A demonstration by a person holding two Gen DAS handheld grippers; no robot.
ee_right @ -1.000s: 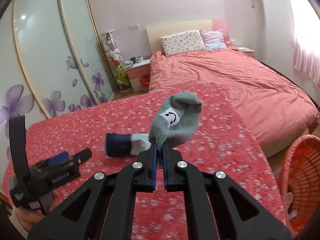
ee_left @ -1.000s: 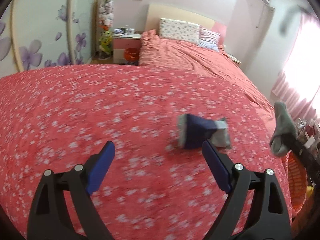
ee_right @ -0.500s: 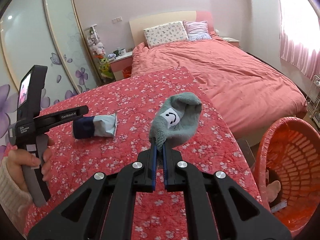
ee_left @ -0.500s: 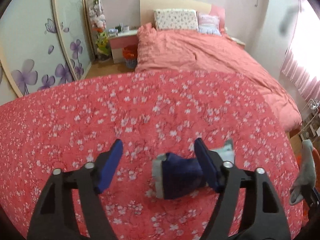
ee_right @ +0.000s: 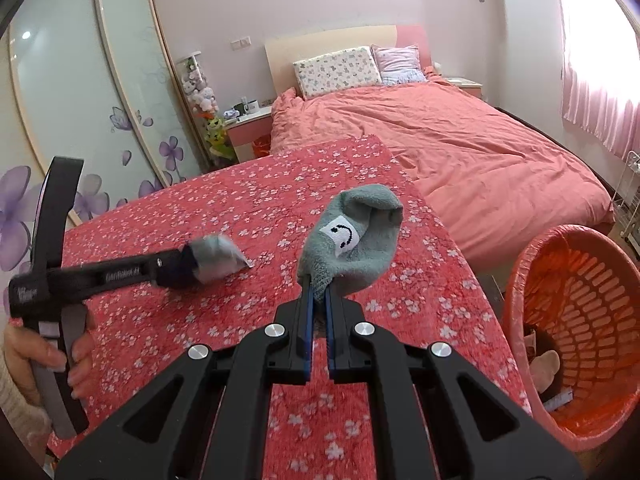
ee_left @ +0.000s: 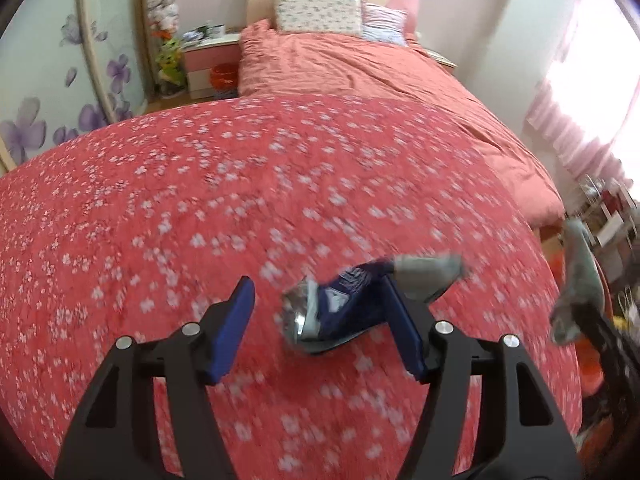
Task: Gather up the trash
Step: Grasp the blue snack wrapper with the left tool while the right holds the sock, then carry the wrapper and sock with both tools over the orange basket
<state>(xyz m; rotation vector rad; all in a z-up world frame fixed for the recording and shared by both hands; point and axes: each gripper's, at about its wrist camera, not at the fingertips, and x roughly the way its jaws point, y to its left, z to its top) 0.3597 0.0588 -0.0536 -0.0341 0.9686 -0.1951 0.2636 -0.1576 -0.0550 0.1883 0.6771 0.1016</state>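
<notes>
Blue wrapper (ee_left: 352, 304) — between closing left tool (ee_left: 324, 328) | right tool (ee_right: 316, 300) — pinching grey sock (ee_right: 352, 240)

Motion blur smears the blue and silver wrapper (ee_left: 352, 304), so whether the left gripper's (ee_left: 320, 328) closing jaws touch it is unclear. Beside the wrapper, the grey sock (ee_left: 576, 280) is blurred too. The orange basket (ee_right: 520, 280) is cut off by the right edge, its contents too small to name.
</notes>
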